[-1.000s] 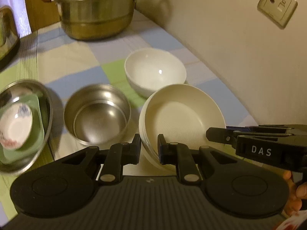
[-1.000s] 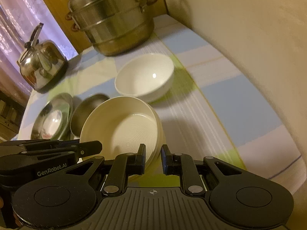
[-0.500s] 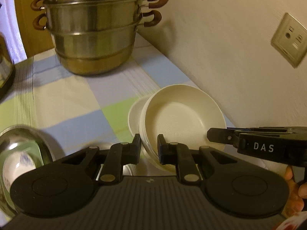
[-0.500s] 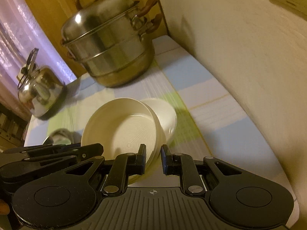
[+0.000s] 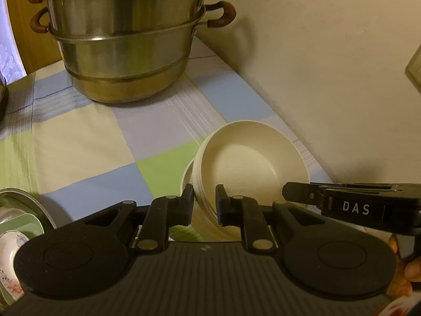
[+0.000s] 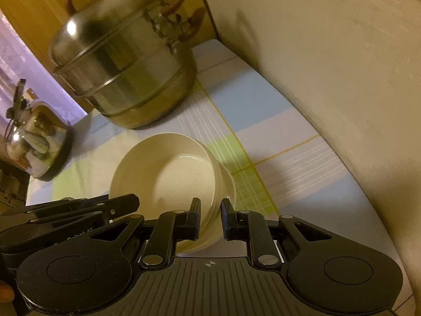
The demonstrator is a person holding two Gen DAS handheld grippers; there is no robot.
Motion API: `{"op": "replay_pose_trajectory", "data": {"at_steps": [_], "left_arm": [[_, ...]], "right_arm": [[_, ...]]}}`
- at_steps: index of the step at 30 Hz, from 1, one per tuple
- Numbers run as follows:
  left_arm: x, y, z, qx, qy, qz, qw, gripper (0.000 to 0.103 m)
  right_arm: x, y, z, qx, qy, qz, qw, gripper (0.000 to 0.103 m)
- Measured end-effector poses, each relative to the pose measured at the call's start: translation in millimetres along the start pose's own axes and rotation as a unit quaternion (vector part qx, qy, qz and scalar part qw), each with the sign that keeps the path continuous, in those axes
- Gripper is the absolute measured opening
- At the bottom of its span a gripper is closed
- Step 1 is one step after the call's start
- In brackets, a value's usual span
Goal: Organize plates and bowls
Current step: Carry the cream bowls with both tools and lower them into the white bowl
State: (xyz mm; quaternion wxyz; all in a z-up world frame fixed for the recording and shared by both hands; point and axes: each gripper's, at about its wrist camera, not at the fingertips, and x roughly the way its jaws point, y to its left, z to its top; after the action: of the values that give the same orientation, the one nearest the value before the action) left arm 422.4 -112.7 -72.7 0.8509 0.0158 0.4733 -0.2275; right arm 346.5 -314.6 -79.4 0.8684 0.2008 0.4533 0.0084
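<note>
Checked pastel cloth in blue, green and cream covered the surface, with a plain cream wall running along its right side. A large stacked stainless steel steamer pot with brown handles stood at the far end, a shiny steel kettle to its left in the right wrist view. The cream ribbed shallow bowl was held tilted over a white bowl, which showed only as a rim behind it. Left tool was narrowed onto the ribbed bowl's left rim, pads clamping the wall. Right tool was narrowed the same way on the bowl's right rim. At the lower left sat a steel dish holding a green plate and a patterned small bowl.
</note>
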Motion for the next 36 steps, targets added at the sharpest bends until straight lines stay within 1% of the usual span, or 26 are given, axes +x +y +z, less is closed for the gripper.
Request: {"op": "replay_pose_trajectory", "data": {"at_steps": [8,19,23,29,34,36], "left_arm": [[14,6,-2,-0.008,0.016,-0.001,0.9998,0.016],[22,7,-2,-0.01,0.029,-0.004,0.9995,0.015],[23,7,-1,-0.008,0.027,-0.005,0.9996,0.016],[18,6,-2,-0.001,0.015,0.001,0.9999,0.016],[17,6,1,-0.001,0.01,0.006,0.9999,0.016],[18,5,1,0.001,0.01,0.007,0.9999,0.016]], "right_arm": [[17,-4,0,0.004,0.018,-0.005,1.0,0.017],[25,-2,5,0.006,0.026,-0.014,1.0,0.017],[24,-3,4,0.008,0.025,-0.014,1.0,0.017],[23,-2,4,-0.008,0.021,-0.016,1.0,0.018],[19,-4,4,-0.011,0.006,-0.011,1.0,0.023],[17,-4,5,-0.008,-0.002,-0.008,1.0,0.023]]}}
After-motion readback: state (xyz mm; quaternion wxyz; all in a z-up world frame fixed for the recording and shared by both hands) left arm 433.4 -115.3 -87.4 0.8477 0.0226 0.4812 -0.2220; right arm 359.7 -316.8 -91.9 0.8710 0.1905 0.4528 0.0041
